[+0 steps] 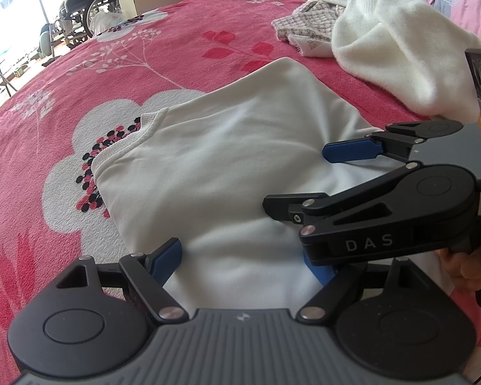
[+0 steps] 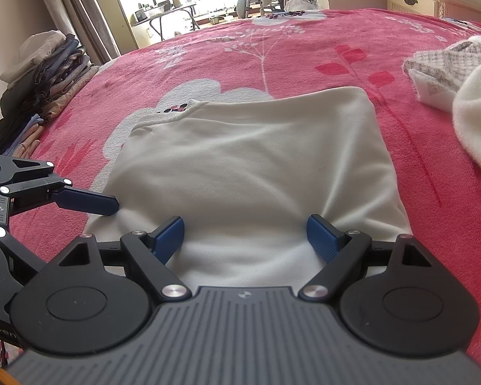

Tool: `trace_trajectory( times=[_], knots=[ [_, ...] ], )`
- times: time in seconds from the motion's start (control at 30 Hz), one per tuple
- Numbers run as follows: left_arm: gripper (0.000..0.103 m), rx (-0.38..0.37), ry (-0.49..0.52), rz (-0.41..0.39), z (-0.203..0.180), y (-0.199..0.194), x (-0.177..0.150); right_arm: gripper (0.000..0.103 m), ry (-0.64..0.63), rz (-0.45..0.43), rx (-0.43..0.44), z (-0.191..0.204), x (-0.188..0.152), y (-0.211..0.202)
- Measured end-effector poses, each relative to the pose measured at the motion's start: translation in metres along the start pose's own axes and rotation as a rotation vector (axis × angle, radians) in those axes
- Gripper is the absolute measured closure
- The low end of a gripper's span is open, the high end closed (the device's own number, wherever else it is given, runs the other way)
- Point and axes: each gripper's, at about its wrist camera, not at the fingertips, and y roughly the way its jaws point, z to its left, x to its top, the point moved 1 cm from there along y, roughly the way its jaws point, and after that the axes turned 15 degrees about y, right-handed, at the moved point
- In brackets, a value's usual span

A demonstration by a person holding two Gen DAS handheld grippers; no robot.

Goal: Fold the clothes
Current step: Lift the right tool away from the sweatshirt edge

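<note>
A folded white top lies near the bed's near edge, with both the left gripper and right gripper spread wide over its near hem, likely poised to pinch it.

Two matching hand-held tools are seen: the left tool and the right tool. Each is built of black linkage arms joined by silver screws, round black hubs and a grey ribbed body stamped with a small emblem. Blue ribbed pads are fitted to the fingers. White letters "DAS" are printed on the right tool's side.
</note>
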Motion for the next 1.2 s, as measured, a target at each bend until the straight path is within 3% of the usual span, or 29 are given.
trace_trajectory(
  times=[0.33,0.43,0.5,0.63,0.77,0.93,1.07,1.17,1.2],
  knots=[
    [0.018,-0.005,0.002,-0.005,0.001,0.000,-0.001,0.019,-0.018,-0.014,-0.002,0.001,0.004,-0.006],
    [0.017,-0.012,0.003,-0.012,0.002,-0.001,-0.003,0.019,-0.046,-0.155,-0.039,-0.005,0.017,-0.037],
    [0.016,-0.019,-0.002,-0.018,0.003,-0.001,-0.004,0.019,0.007,-0.230,-0.066,-0.019,0.028,-0.061],
    [0.016,-0.028,-0.008,-0.025,0.005,-0.001,-0.005,0.022,0.167,-0.275,-0.101,-0.049,0.034,-0.089],
    [0.016,-0.037,-0.009,-0.033,0.007,-0.002,-0.008,0.033,0.137,-0.269,-0.085,-0.038,0.008,-0.103],
    [0.016,-0.047,-0.013,-0.047,0.010,-0.003,-0.011,0.049,0.051,-0.143,-0.003,-0.012,-0.047,-0.104],
    [0.016,-0.051,-0.014,-0.053,0.011,-0.004,-0.012,0.055,0.042,-0.075,-0.067,-0.025,-0.072,-0.104],
    [0.016,-0.053,-0.019,-0.055,0.012,-0.004,-0.013,0.075,0.103,-0.092,-0.117,-0.051,-0.069,-0.116],
    [0.016,-0.052,-0.019,-0.055,0.012,-0.004,-0.014,0.077,0.125,-0.102,-0.144,-0.060,-0.067,-0.120]
  ],
)
